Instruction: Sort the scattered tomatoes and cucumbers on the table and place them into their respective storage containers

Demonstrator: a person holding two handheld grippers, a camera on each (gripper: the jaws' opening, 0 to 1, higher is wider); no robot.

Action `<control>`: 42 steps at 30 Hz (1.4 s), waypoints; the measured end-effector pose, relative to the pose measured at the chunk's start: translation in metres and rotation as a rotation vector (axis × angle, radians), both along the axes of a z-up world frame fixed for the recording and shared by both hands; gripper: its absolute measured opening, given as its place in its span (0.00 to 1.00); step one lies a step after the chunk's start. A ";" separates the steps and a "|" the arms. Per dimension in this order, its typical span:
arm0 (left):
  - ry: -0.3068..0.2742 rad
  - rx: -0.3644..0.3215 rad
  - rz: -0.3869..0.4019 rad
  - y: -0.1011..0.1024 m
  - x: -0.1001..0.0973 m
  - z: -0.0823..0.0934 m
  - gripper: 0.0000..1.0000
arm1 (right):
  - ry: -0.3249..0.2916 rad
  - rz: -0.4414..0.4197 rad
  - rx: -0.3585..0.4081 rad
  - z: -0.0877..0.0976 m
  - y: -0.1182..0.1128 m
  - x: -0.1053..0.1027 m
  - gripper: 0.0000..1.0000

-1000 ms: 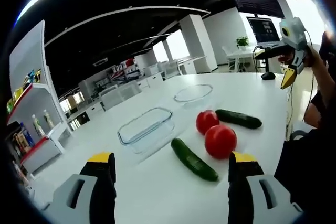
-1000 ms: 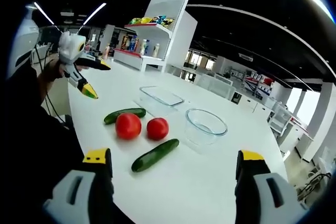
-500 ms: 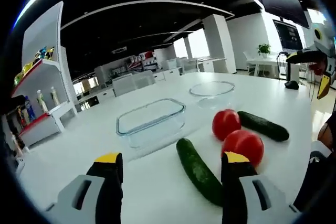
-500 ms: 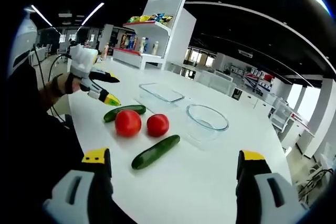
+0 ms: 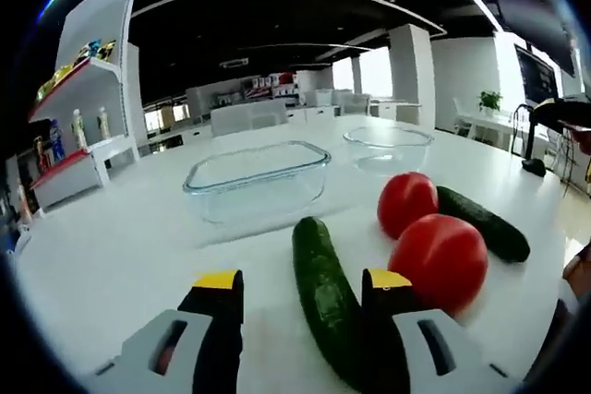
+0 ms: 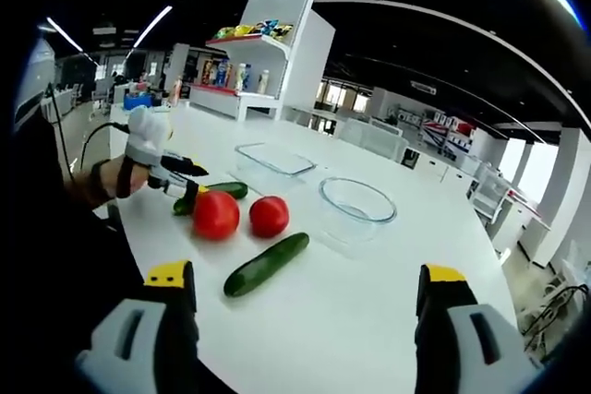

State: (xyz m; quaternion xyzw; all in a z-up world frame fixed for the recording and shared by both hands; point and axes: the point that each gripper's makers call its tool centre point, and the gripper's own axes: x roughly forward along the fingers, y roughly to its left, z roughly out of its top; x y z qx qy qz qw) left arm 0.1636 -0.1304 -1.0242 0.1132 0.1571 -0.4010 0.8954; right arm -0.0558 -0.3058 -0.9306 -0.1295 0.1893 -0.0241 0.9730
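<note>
Left gripper (image 5: 300,285), jaws partly closed, straddles a cucumber (image 5: 323,297); right gripper (image 6: 307,285) is wide open above the table (image 6: 369,320).

A long white table (image 6: 369,311) runs through an open office under a dark ceiling (image 5: 277,16) crossed by curved light strips (image 6: 443,16). A white shelf unit (image 6: 277,53) with bottles and packets stands at one side. White columns (image 5: 411,76), bright windows (image 5: 374,71) and more white desks (image 5: 249,119) fill the far end.
</note>
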 end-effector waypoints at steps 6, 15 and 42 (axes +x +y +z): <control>0.062 -0.063 -0.030 -0.009 -0.006 -0.002 0.31 | -0.006 0.015 0.017 0.002 0.004 -0.001 0.97; 0.102 -0.094 -0.011 -0.011 -0.007 -0.009 0.30 | 0.000 0.018 0.022 -0.001 0.006 0.001 0.97; 0.232 -0.110 -0.211 -0.014 -0.001 -0.014 0.25 | -0.002 0.002 0.017 -0.001 0.001 -0.001 0.96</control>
